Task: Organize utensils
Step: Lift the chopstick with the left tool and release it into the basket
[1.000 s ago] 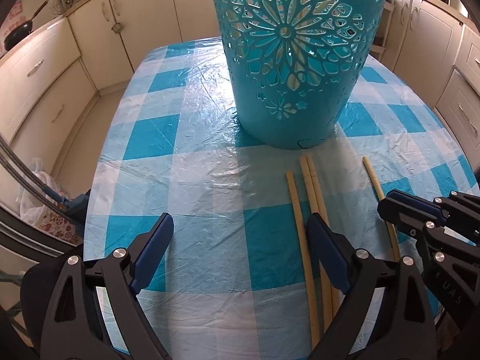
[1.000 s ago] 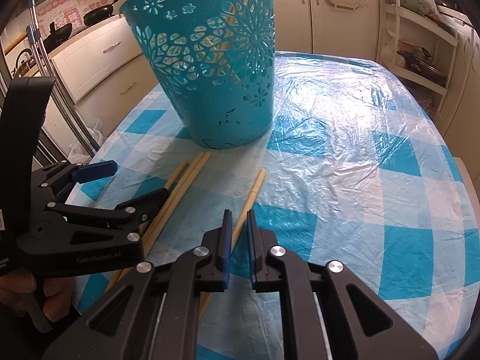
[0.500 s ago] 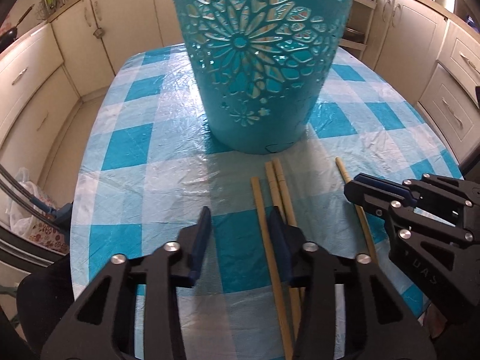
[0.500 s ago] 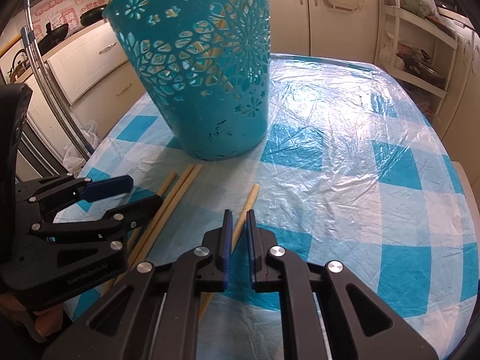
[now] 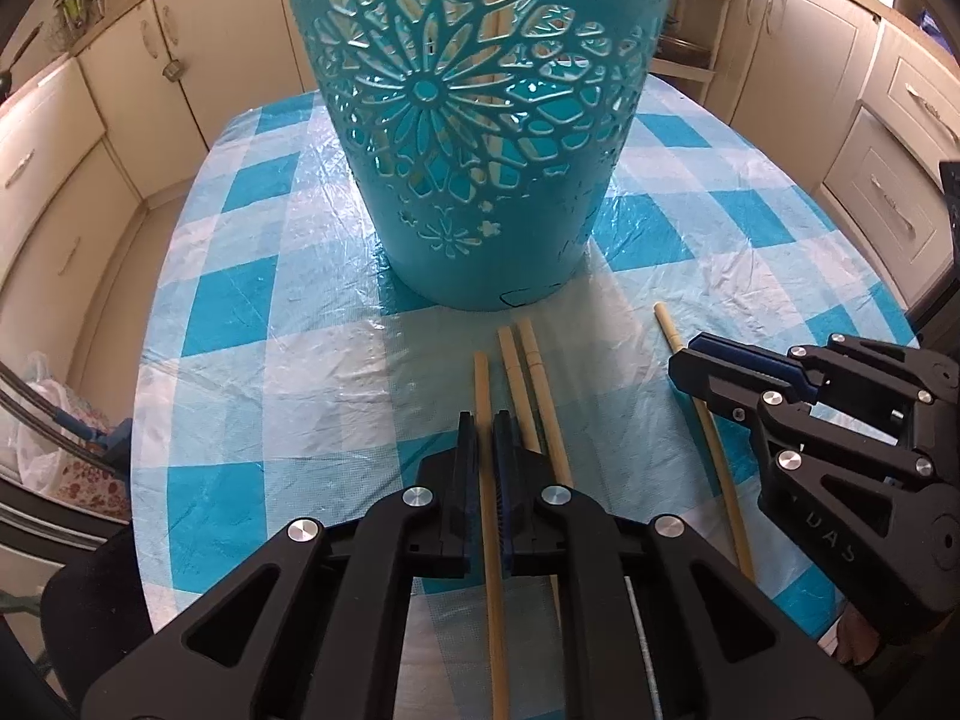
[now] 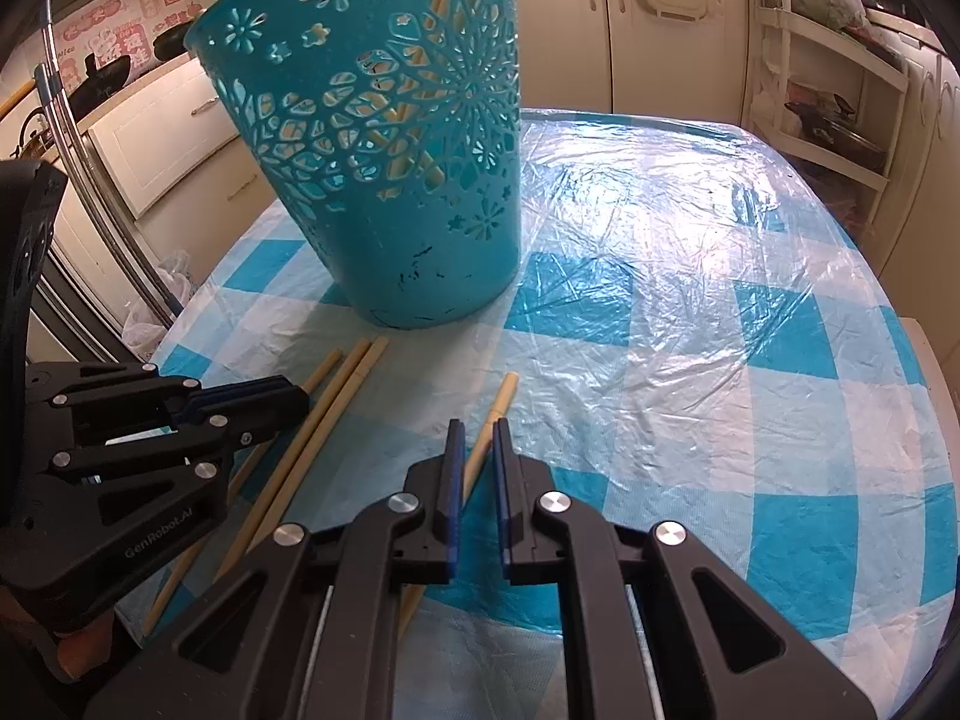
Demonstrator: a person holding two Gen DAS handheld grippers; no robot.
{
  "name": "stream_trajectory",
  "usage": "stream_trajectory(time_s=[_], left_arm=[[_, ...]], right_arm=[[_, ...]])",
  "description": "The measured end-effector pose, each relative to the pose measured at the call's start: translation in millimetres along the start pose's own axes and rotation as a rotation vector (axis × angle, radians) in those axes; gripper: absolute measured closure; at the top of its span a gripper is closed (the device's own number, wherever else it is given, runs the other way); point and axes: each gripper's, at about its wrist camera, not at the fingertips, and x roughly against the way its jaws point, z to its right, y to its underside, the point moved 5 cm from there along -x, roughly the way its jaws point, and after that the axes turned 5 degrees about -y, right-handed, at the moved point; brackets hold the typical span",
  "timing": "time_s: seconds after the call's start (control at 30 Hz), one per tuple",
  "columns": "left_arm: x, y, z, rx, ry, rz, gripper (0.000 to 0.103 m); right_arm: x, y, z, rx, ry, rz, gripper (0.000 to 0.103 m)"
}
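Observation:
A teal cut-out basket (image 5: 480, 228) stands mid-table, with several chopsticks showing through its holes. Four bamboo chopsticks lie on the checked cloth in front of it. My left gripper (image 5: 483, 417) is shut on the leftmost chopstick (image 5: 480, 372), which runs straight between its pads. Just to its right, a pair of chopsticks (image 5: 528, 372) lies loose. My right gripper (image 6: 477, 423) has its jaws narrow around the tip end of the fourth chopstick (image 6: 507, 390), which slants under its left finger. Seen from the left wrist, the right gripper (image 5: 681, 360) sits over that chopstick (image 5: 666, 324).
The table (image 6: 750, 300) carries a crinkled plastic sheet over a blue and white cloth. Cream cabinets (image 5: 54, 180) ring it. A shelf rack (image 6: 840, 120) stands at the far right, and a plastic bag (image 5: 42, 450) lies on the floor to the left.
My left gripper's jaws went from wide open to shut on the leftmost chopstick, shifting slightly toward the basket. The right gripper kept its place and its narrow jaws.

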Motion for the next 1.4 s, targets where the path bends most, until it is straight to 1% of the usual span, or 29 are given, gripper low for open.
stream_trajectory(time_s=[0.13, 0.2, 0.3, 0.5, 0.53, 0.73, 0.8, 0.87, 1.03, 1.13, 1.2, 1.27, 1.4], left_arm=[[3.7, -0.1, -4.8, 0.032, 0.033, -0.001, 0.098], [11.5, -1.3, -12.3, 0.055, 0.047, 0.012, 0.098], [29.6, -6.5, -26.2, 0.101, 0.094, 0.042, 0.098], [81.2, -25.6, -52.6, 0.172, 0.164, 0.155, 0.098], [94.0, -31.7, -56.7, 0.185, 0.18, 0.185, 0.098], [154.7, -72.1, -67.5, 0.219, 0.22, 0.342, 0.098], [169.2, -83.9, -67.8, 0.224, 0.221, 0.39, 0.098], [183.2, -102.4, -69.2, 0.23, 0.208, 0.453, 0.098], [196.4, -142.2, -69.0, 0.266, 0.202, 0.545, 0.098], [199.4, -169.8, -66.9, 0.288, 0.193, 0.604, 0.098], [202.0, -182.6, -66.0, 0.3, 0.186, 0.637, 0.098], [200.4, -197.9, -64.5, 0.31, 0.165, 0.678, 0.098], [182.8, -217.5, -64.1, 0.341, 0.129, 0.709, 0.098]], right_arm=[[0.1, 0.2, -0.8, -0.005, -0.003, 0.004, 0.093], [0.3, 0.3, -0.1, -0.01, -0.007, 0.005, 0.093], [0.8, 0.5, 1.0, -0.015, -0.013, 0.007, 0.093], [1.0, 1.0, 2.1, -0.013, -0.011, 0.008, 0.093], [1.0, 1.2, 2.2, -0.014, -0.011, 0.009, 0.093], [0.8, 1.4, 2.1, -0.014, -0.011, 0.009, 0.093], [0.8, 1.4, 2.0, -0.014, -0.011, 0.009, 0.093], [0.8, 1.5, 2.0, -0.014, -0.011, 0.009, 0.093], [1.2, 1.3, 2.7, -0.019, -0.014, 0.011, 0.093], [1.5, 0.8, 3.4, -0.023, -0.017, 0.012, 0.093], [1.6, 0.6, 4.0, -0.027, -0.02, 0.013, 0.093], [1.7, 0.6, 4.5, -0.029, -0.022, 0.013, 0.093], [2.1, 0.6, 6.0, -0.034, -0.028, 0.014, 0.093]])
